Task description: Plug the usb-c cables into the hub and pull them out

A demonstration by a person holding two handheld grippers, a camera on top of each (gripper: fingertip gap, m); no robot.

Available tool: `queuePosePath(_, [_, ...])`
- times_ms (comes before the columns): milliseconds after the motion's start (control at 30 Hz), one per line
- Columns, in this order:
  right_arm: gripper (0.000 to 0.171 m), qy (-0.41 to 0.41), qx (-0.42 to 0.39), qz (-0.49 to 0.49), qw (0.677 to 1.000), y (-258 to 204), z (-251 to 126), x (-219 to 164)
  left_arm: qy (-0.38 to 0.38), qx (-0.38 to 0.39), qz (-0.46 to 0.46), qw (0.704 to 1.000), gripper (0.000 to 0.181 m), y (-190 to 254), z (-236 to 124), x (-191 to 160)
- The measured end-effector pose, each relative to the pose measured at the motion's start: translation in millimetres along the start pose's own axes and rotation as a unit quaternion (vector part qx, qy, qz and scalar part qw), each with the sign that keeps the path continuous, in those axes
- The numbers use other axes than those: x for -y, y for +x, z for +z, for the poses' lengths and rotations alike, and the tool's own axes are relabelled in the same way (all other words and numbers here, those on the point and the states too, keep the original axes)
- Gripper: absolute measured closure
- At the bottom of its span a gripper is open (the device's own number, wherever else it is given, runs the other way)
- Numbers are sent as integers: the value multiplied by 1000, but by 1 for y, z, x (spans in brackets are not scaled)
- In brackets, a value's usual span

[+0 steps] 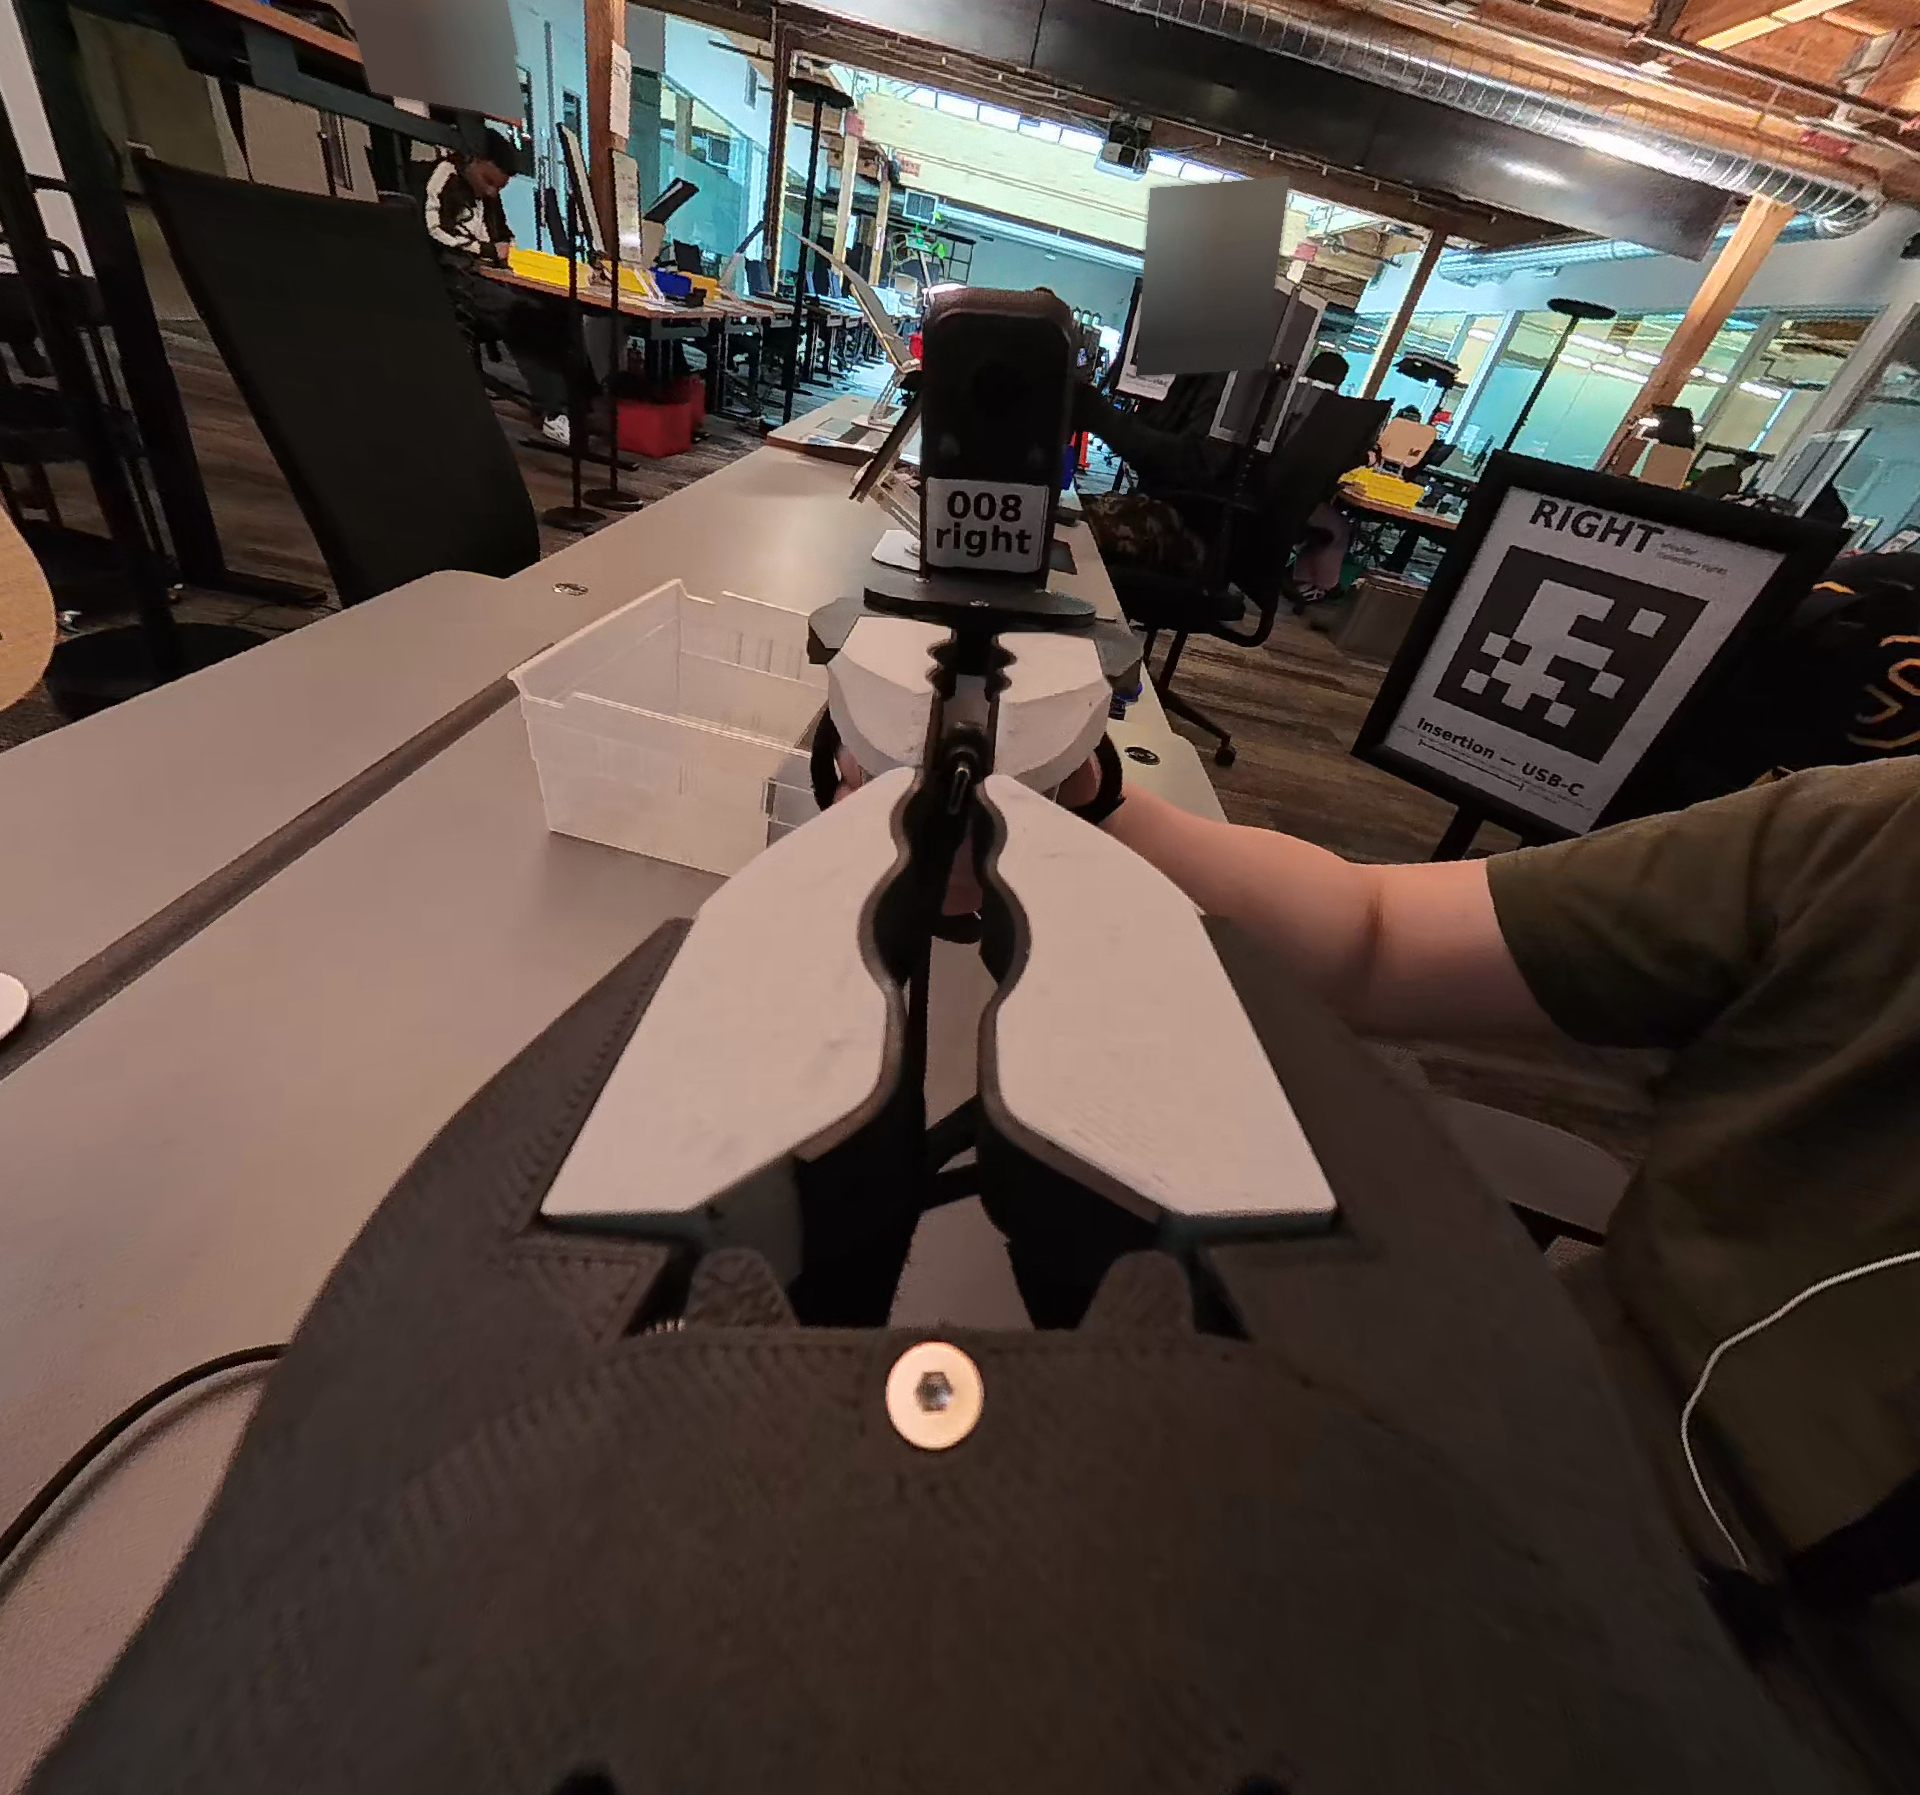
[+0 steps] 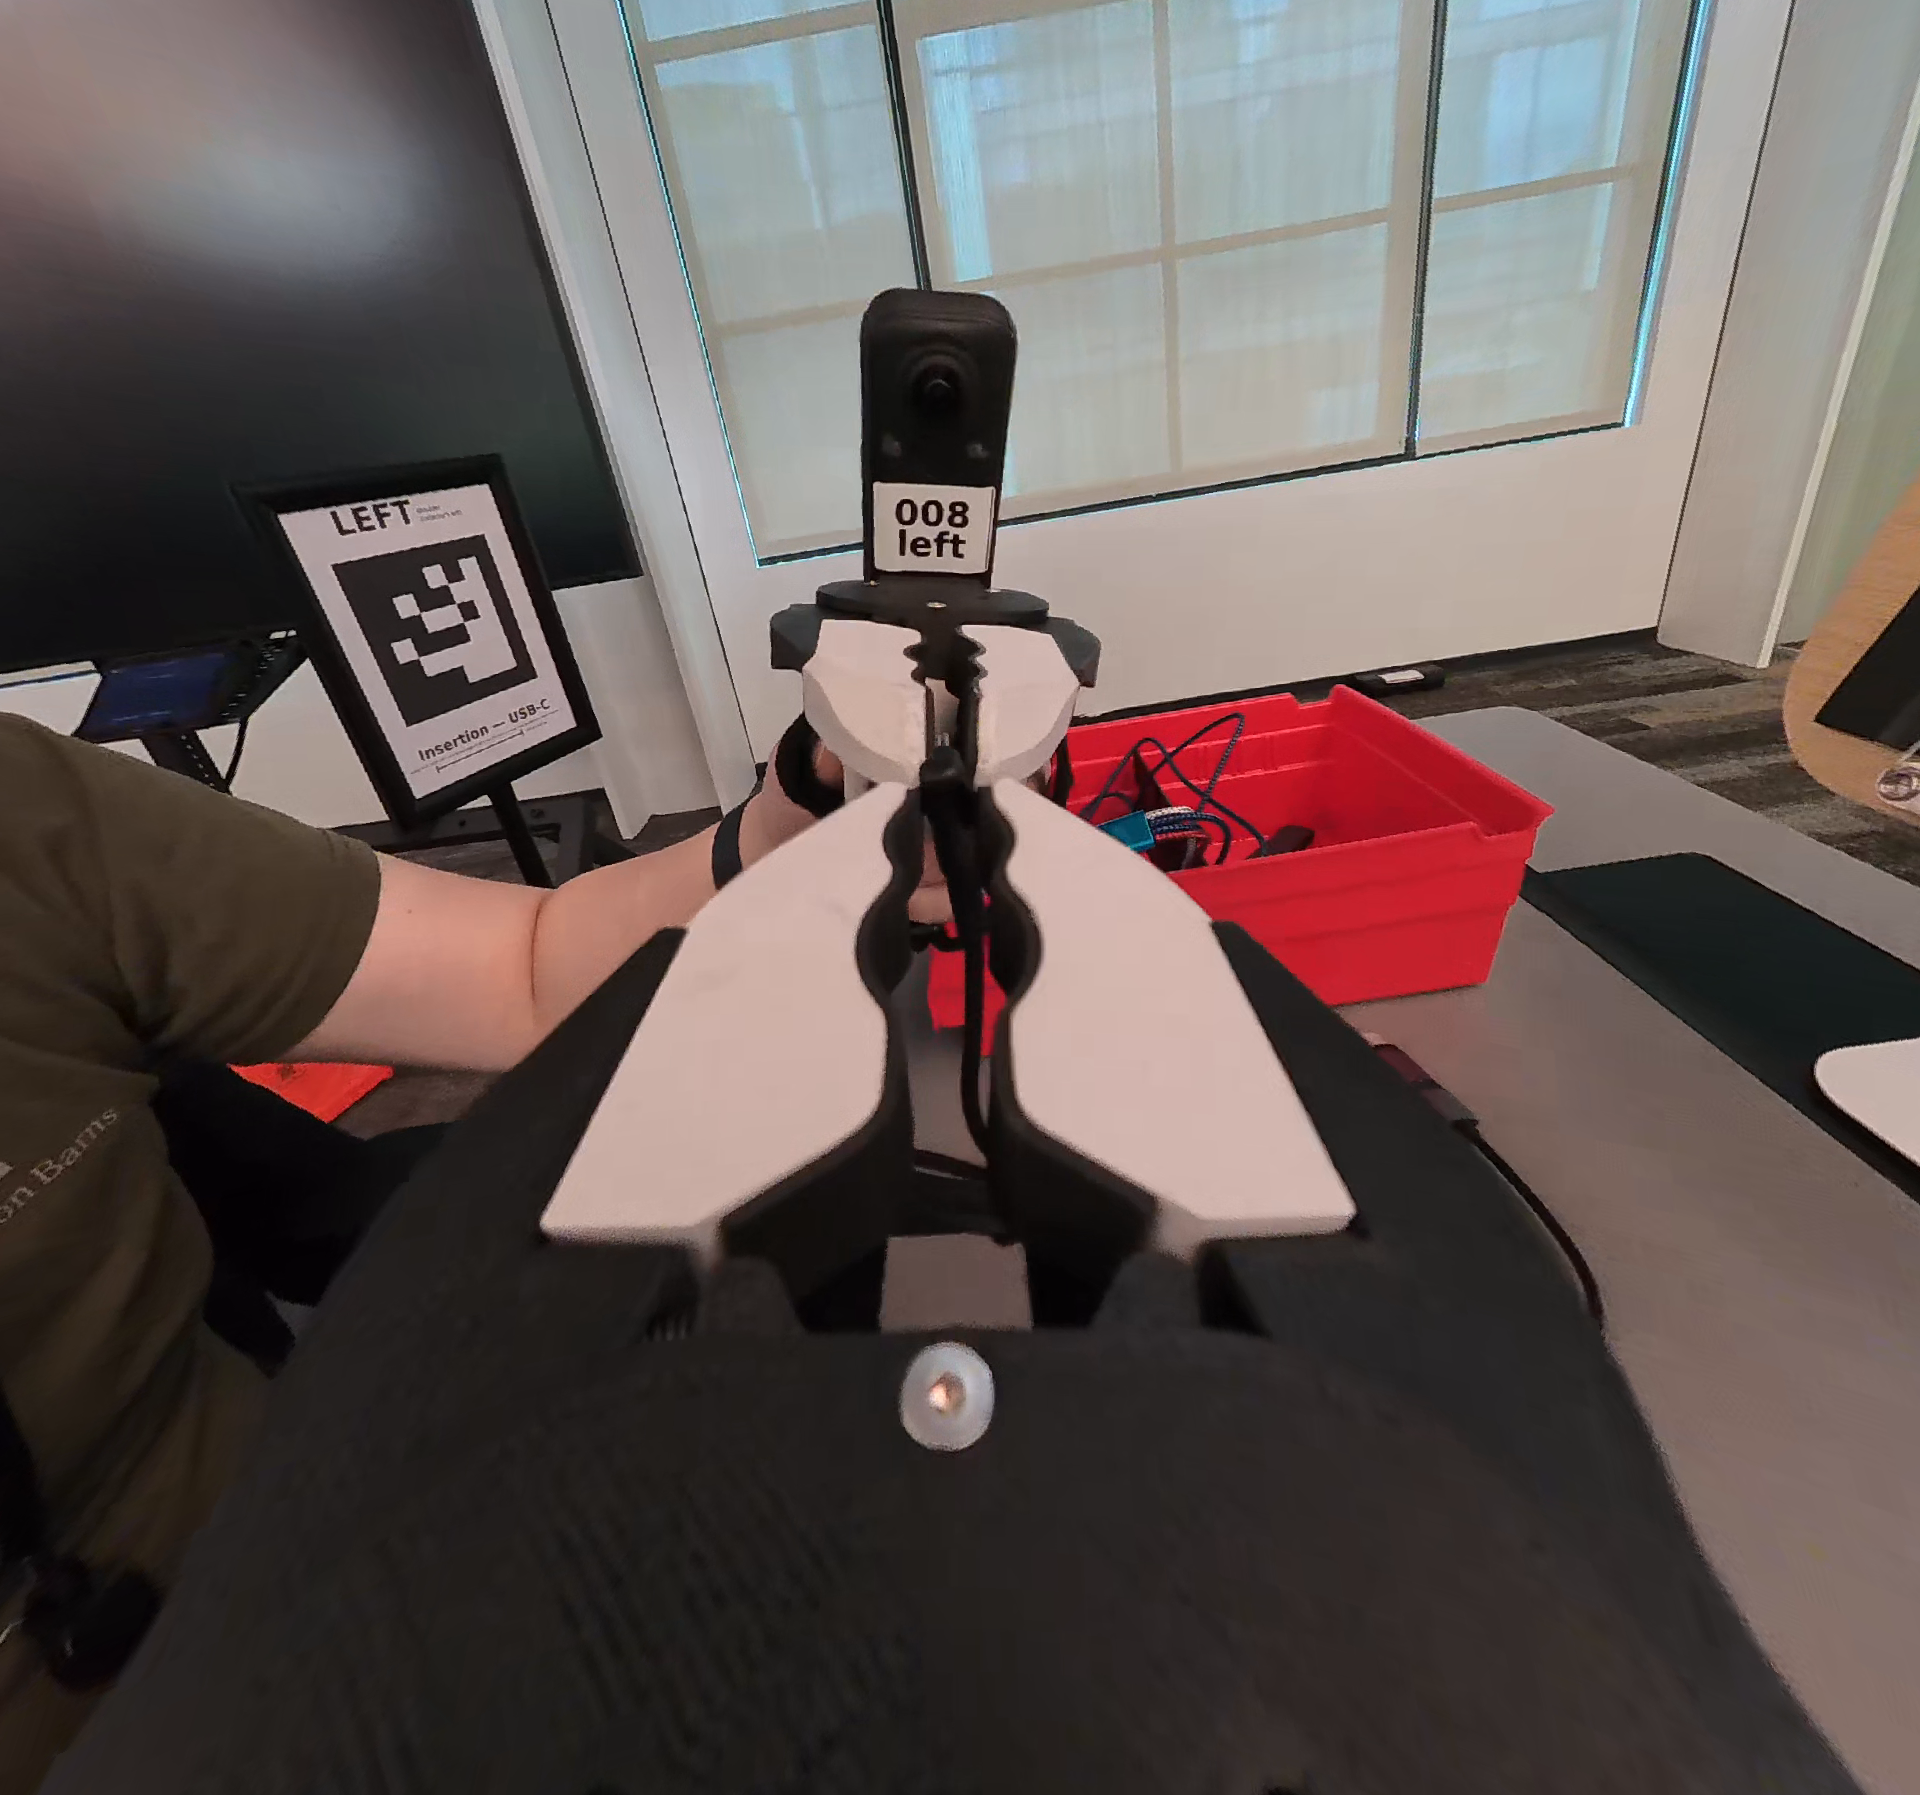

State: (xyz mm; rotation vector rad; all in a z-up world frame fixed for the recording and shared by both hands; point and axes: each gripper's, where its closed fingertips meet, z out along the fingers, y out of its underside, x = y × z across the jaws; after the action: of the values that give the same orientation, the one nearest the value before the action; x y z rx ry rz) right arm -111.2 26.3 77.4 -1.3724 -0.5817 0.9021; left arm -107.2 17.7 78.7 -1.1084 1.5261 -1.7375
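My two grippers face each other tip to tip above the grey table (image 1: 312,966). My left gripper (image 1: 951,789) is shut on a thin dark piece that I take for the hub (image 1: 961,784), and a thin black lead runs back between its fingers. My right gripper (image 2: 951,789) is shut on the black plug of a USB-C cable (image 2: 971,1018) that hangs down between its fingers. The right gripper shows opposite in the left wrist view (image 1: 966,696), and the left gripper shows opposite in the right wrist view (image 2: 940,696). Plug and hub meet between the tips. I cannot tell whether the plug is seated.
A clear plastic bin (image 1: 665,706) stands on the table behind the grippers in the left wrist view. A red bin (image 2: 1434,872) holds several cables. Framed marker signs (image 1: 1590,644) (image 2: 436,633) stand off the table. A person's bare arm (image 1: 1299,914) reaches in. The tips of both grippers are at nearly the same place.
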Motion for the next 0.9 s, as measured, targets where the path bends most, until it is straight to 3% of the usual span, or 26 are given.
queuePosePath(267, [163,-29,-11,-36,999,-1,-1,-2,-12,3,-5,1000,175,0,0,-1])
queuePosePath(333, [163,-42,-15,-47,998,-2,-7,2,-38,47,-23,998,147,-13,-5,-4])
queuePosePath(367, [163,-46,-20,-50,998,0,-11,5,-65,86,-36,994,141,-24,-9,-11])
queuePosePath(467, [163,-58,-27,-49,997,2,-28,15,-203,228,-56,951,138,-68,-30,-55])
queuePosePath(567, [163,-51,-41,-59,996,4,-44,29,-304,296,-76,903,147,-90,-37,-100])
queuePosePath(767, [163,-35,-67,-93,993,-2,-71,55,-406,294,-175,847,139,-107,-27,-173])
queuePosePath(900, [162,-16,-69,-103,992,-9,-84,70,-435,312,-215,817,139,-124,-23,-194])
